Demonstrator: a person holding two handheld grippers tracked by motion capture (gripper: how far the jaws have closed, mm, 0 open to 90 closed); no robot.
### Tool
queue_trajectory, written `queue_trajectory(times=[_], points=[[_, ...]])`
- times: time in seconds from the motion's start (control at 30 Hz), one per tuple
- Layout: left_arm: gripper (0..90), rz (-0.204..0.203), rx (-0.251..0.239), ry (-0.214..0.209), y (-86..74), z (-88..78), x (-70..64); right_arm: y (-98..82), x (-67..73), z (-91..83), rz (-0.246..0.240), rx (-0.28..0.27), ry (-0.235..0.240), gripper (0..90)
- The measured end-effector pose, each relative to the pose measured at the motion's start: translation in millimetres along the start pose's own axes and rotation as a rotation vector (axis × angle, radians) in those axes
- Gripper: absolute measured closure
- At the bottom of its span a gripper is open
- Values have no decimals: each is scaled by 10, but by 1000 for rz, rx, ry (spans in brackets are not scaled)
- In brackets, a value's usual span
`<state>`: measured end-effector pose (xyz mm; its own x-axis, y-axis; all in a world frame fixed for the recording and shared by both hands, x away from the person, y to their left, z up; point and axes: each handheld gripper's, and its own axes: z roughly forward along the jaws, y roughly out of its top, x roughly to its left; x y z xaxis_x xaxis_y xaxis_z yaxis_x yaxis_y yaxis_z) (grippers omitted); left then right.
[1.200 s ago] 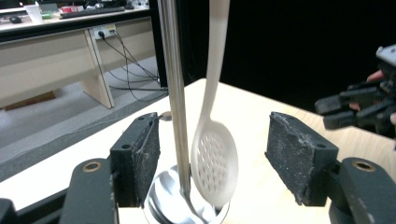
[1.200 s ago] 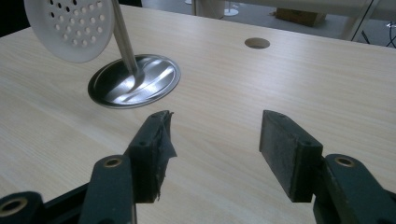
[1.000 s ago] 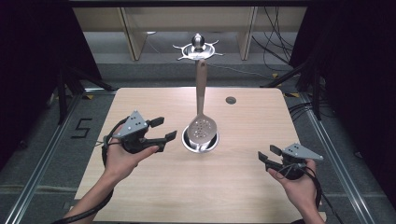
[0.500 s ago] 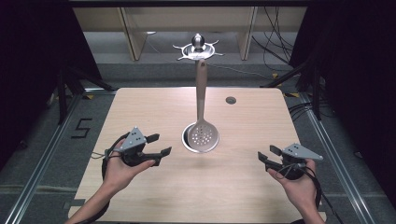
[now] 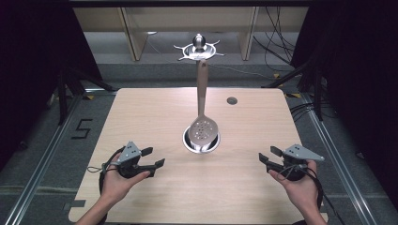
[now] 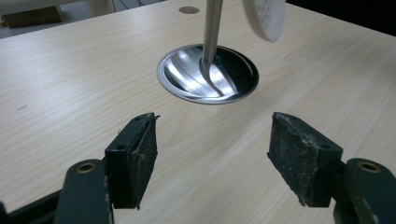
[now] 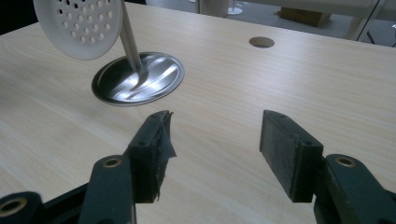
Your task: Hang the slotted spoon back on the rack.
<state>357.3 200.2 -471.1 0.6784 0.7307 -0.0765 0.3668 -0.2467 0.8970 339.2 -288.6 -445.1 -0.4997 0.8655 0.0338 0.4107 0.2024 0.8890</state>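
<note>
Skimmer (image 5: 203,130): pale slotted spoon with a perforated round head, hanging from a rack — handle up, head down, just above the round steel base (image 5: 201,141). In the right gripper view the head (image 7: 78,25) shows its pattern of holes at upper left; in the left gripper view its edge (image 6: 265,16) shows at the top.
Rack: a slim steel post (image 6: 211,32) rises from the round steel base (image 6: 208,73) and carries a ring of hooks with a ball on top (image 5: 199,45). The base sits flat near the middle of the surface.
Surface (image 5: 141,117): light wood-grain top with a small round cable hole (image 5: 232,100) toward the far right.
Left gripper (image 5: 151,158): held in the person's left hand (image 5: 117,180) at the near left of the surface, pointing toward the base but well apart from it. Jaws stand wide apart with nothing between them — the left gripper view shows bare wood between the two black pads (image 6: 137,154).
Right gripper (image 5: 268,155): held in the person's right hand (image 5: 300,185) at the near right, pointing inward toward the middle. Jaws spread wide and empty; the right gripper view shows bare wood between the pads (image 7: 289,154), with a frayed edge on the left pad.
Cables: a black cable loops from each gripper around the hand holding it.
Surroundings: grey floor with a black "5" mark (image 5: 80,129) left of the surface, and dark curtains at both sides.
</note>
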Motion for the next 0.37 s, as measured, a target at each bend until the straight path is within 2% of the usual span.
queue_trajectory(times=[0.07, 0.13, 0.17, 0.2, 0.37], points=[[318, -10, 0, 12, 2, -5, 5, 1, -2, -5, -10, 13, -3, 437], [319, -4, -6, 20, 9, -9, 13, -1, -3, 5, -17, -2, -5, 437], [319, -3, -4, 27, 11, -12, 16, -3, -1, 6, -12, -2, 0, 436], [320, 14, -2, 29, 14, -17, 29, -4, 1, 6, -8, 0, 0, 436], [322, 17, -3, 45, 4, -41, 89, -4, 2, -2, 6, 16, 6, 435]])
